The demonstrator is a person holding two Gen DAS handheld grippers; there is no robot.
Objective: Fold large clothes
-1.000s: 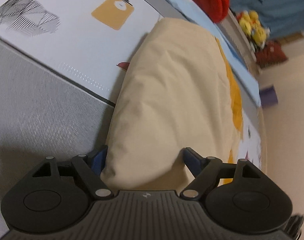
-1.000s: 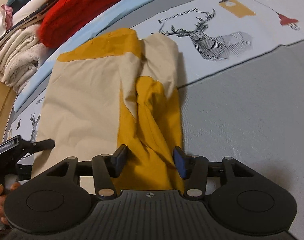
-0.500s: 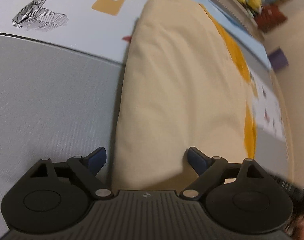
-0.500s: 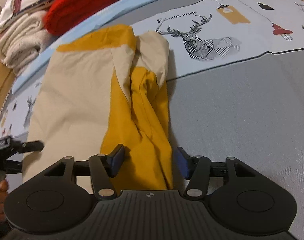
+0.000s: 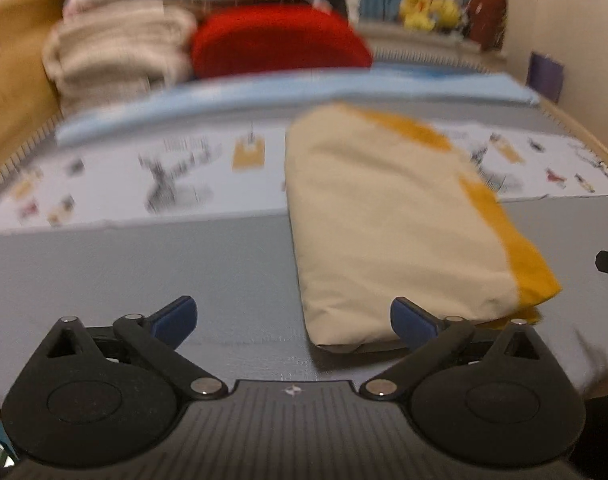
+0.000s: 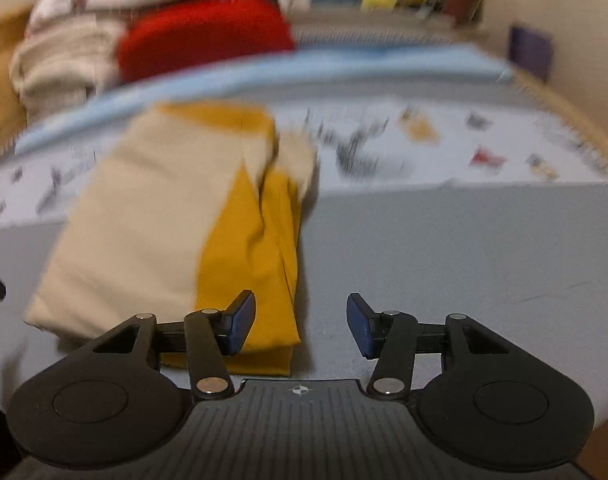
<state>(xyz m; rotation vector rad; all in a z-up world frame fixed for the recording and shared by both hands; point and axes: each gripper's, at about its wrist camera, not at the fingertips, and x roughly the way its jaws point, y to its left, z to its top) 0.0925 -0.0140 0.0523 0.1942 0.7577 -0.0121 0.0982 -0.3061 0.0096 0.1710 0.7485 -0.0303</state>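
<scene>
**Folded garment on bed, both grippers empty**

On the grey bedspread (image 5: pixel 144 264) lies the folded cream-and-mustard garment (image 5: pixel 384 220) — at 1 o'clock of the left gripper (image 5: pixel 294 320), 11 o'clock of the right gripper (image 6: pixel 301 326). Both w/ jaws spread, nothing between — pics blurred.

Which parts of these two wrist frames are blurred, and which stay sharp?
Left wrist view: the left claw is crisp; the folded garment and bedspread print are motion-smeared. Right wrist view: the right claw is sharp, the red pile heavily smeared; fisheye bending throughout.
</scene>
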